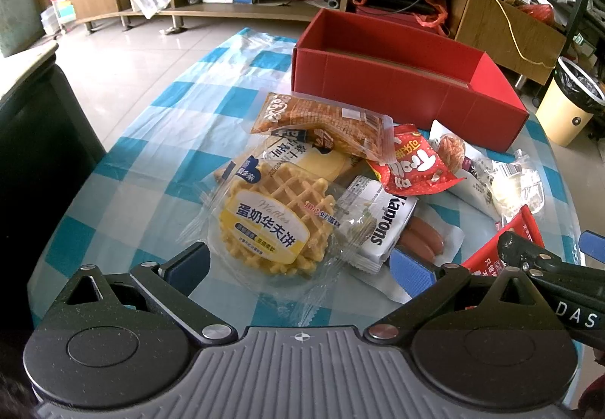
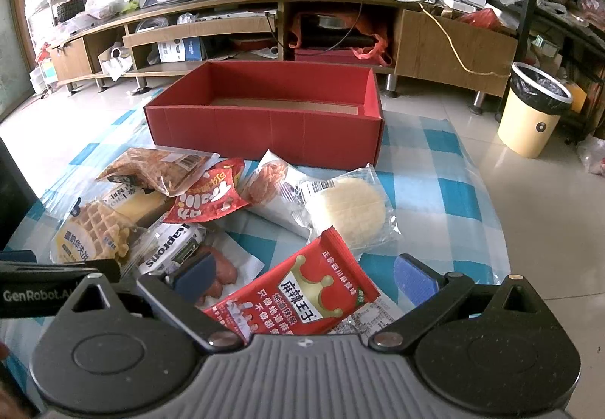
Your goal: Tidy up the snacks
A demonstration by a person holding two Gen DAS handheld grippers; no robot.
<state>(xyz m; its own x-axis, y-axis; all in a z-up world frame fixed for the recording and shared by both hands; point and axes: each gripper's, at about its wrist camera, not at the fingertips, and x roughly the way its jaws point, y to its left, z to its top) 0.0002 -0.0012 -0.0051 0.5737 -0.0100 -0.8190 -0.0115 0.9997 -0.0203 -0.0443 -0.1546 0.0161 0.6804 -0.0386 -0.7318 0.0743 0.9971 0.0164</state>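
Note:
A pile of snack packets lies on the blue-checked table in front of an empty red box (image 1: pixel 397 86) (image 2: pixel 272 124). My left gripper (image 1: pixel 298 267) is open, its fingers either side of a waffle packet (image 1: pixel 272 226) without touching it. My right gripper (image 2: pixel 306 279) is open around a red spicy-snack packet (image 2: pixel 302 298), jaws apart from it. Other packets: brown crisps (image 1: pixel 321 120), red candy bag (image 2: pixel 208 196), white Kaprons pack (image 2: pixel 170 249), sausages (image 2: pixel 223 275), round rice cake (image 2: pixel 346 211). The right gripper shows at the right of the left wrist view (image 1: pixel 548 260).
A wooden TV cabinet (image 2: pixel 264 25) runs along the back. A cream bin (image 2: pixel 529 109) stands on the tiled floor at the right. A dark chair (image 1: pixel 34 154) is at the table's left edge. The checked cloth (image 1: pixel 151 139) covers the table.

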